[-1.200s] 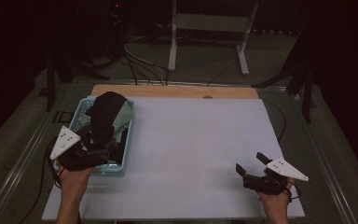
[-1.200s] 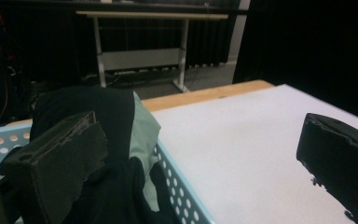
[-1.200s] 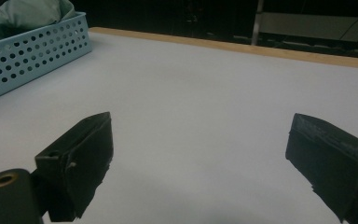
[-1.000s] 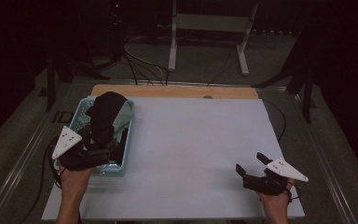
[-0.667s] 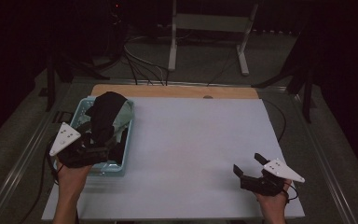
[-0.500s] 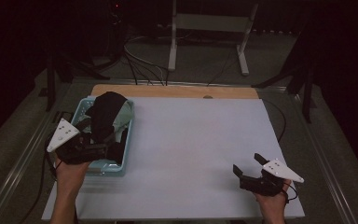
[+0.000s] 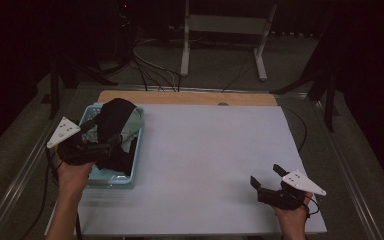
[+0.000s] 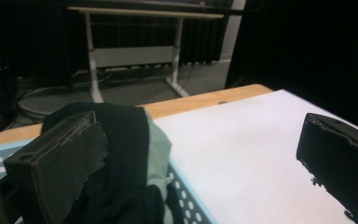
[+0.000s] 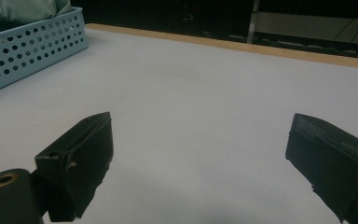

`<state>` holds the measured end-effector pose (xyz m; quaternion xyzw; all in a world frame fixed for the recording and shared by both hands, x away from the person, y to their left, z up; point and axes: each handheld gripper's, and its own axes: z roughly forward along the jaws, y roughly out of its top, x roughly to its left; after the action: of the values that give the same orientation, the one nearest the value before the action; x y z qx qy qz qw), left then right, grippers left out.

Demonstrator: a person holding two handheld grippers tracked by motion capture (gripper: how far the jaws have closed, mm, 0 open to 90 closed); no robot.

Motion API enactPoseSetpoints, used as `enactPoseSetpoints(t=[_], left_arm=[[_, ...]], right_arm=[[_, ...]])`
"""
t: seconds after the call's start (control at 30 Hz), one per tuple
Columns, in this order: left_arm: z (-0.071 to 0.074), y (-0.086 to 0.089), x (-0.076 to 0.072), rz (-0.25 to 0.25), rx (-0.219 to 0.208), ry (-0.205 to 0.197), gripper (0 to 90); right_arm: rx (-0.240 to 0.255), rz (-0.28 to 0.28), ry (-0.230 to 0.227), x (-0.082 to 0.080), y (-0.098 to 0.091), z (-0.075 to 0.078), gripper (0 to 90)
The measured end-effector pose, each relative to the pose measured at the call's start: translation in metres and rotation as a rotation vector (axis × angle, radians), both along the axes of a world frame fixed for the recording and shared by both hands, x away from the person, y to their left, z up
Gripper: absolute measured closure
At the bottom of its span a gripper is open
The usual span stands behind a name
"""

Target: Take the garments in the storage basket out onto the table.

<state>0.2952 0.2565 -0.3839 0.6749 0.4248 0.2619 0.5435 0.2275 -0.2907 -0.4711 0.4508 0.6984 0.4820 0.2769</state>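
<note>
**Clothes in the basket, both grippers spread**

The black cloth [image 7: 114,131] was seen heaped in the blue basket [image 7: 111,178] at the surface's [image 7: 210,150] left edge. The left gripper [image 7: 111,148] was held over it, fingers spread. The right gripper [image 7: 266,181] was held well apart, fingers also spread.

A sheet [image 7: 205,160] covers most of the table [image 7: 190,97], whose far edge stays bare behind it. A basket [image 7: 111,178] sits on the sheet's left side, with clothes [image 7: 116,125] heaped in it and rising above its rim. The left gripper [image 7: 111,148] is over the basket's near part, beside the clothes. The right gripper [image 7: 266,181] is above the sheet's near right corner, well apart from the basket. A stand [image 7: 220,30] is on the floor behind the table, with cables [image 7: 150,65] to its left.
</note>
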Motion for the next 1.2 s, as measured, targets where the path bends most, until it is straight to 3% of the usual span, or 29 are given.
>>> enactPoseSetpoints(t=[0.2,0.5,0.77,1.2], left_arm=[[0.003,0.001,0.01,0.016,0.051,0.011,0.1],[0.001,0.001,0.019,0.025,0.066,0.017,0.1],[0.0,0.0,0.03,0.032,0.105,0.039,0.1],[-0.008,0.005,0.047,0.055,0.103,0.076,0.1]], right_arm=[[0.0,-0.003,0.002,0.0,0.0,0.0,7.1],[-0.001,-0.009,0.002,0.0,0.0,-0.001,7.1],[-0.002,-0.009,0.005,0.001,0.0,-0.001,7.1],[-0.002,-0.017,-0.002,0.0,-0.001,-0.001,7.0]])
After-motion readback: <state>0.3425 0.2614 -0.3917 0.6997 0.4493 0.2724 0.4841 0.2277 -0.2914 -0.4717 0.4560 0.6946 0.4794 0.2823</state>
